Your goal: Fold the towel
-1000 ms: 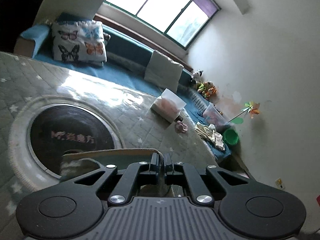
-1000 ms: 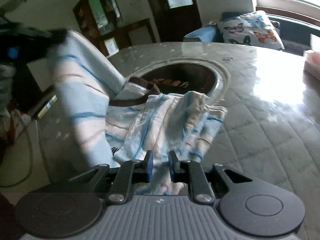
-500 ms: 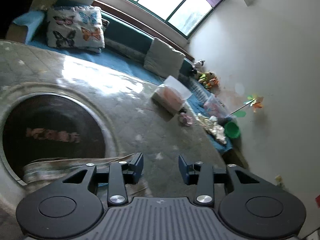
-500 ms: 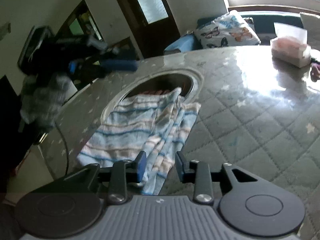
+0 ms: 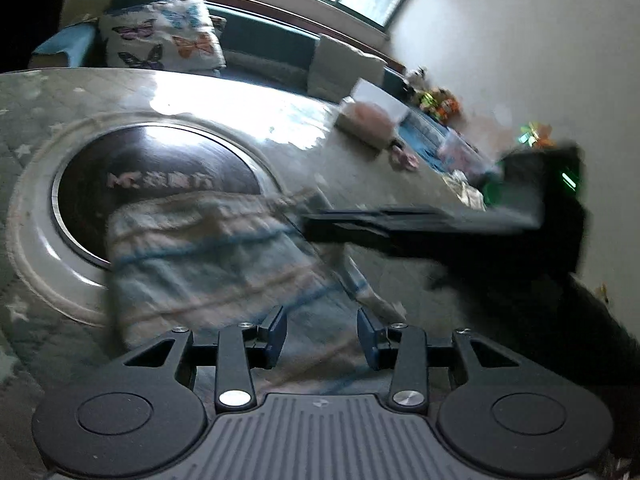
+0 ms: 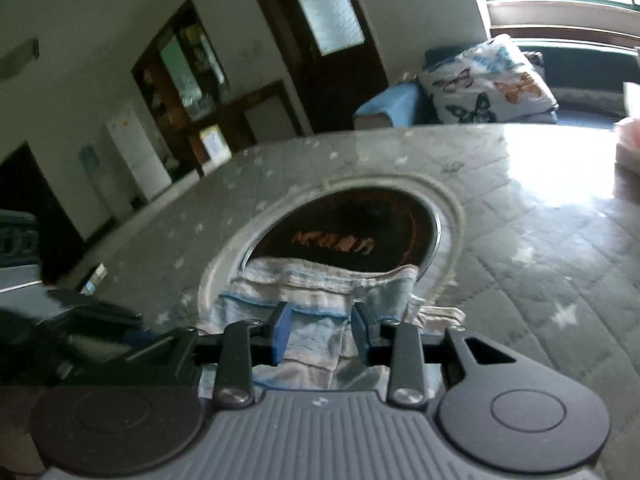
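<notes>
A blue-and-beige striped towel lies folded in layers on the quilted table cover, its far edge over the dark round cooktop. My left gripper is open just above the towel's near part, its pads clear of the cloth. The right gripper shows there as a blurred black shape reaching in from the right over the towel's far corner. In the right wrist view the right gripper is open above the towel, with nothing pinched. The left tool's dark bulk sits at the lower left.
A butterfly cushion and a grey cushion lie on the window bench behind the table. A tissue box and small items stand at the table's far right. In the right wrist view a dark door and shelves are beyond the table edge.
Both grippers opened and let the towel go. The towel, lifted a second ago, now lies folded flat. The left gripper sank toward it; the right one swung across over it.
</notes>
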